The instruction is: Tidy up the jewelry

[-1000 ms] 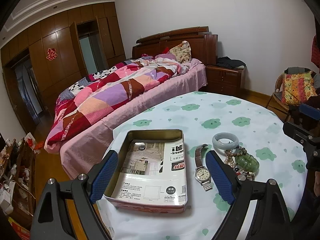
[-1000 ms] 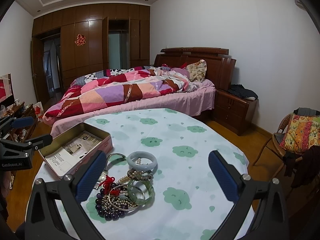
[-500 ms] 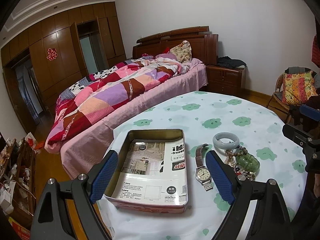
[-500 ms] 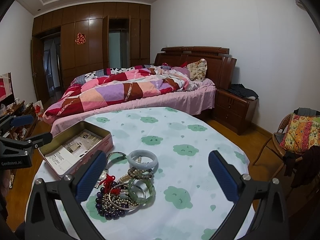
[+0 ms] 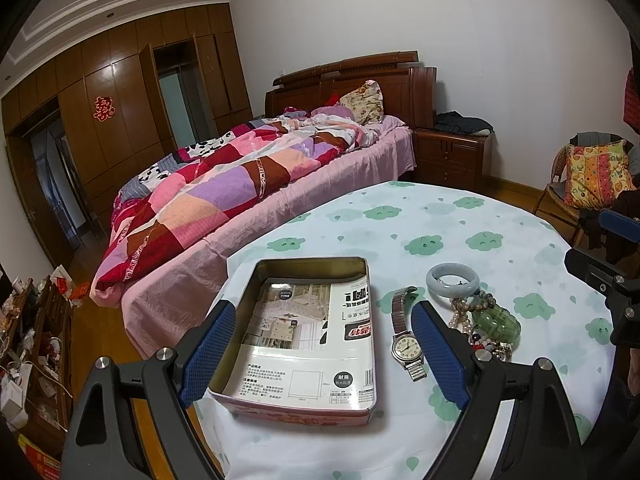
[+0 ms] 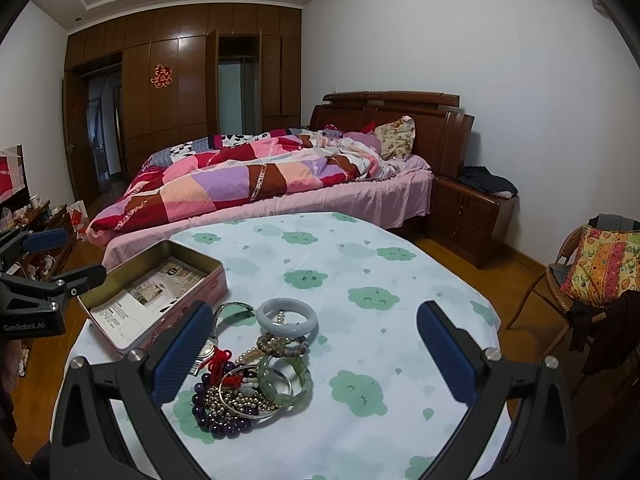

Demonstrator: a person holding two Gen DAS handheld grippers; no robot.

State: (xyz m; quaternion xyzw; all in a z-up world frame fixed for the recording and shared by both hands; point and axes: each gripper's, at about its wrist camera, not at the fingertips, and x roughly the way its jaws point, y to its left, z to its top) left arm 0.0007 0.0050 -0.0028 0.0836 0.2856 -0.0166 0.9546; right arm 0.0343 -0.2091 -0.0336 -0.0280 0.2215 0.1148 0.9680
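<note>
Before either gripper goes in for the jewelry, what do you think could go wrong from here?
The bead strands, green bangles and silver ring lie tangled in one pile, so lifting one piece may drag others along. The pale bangle is smooth and round, so it might slip from the open right gripper. The tin sits near the table edge, under the open left gripper; a nudge could push it off.
</note>
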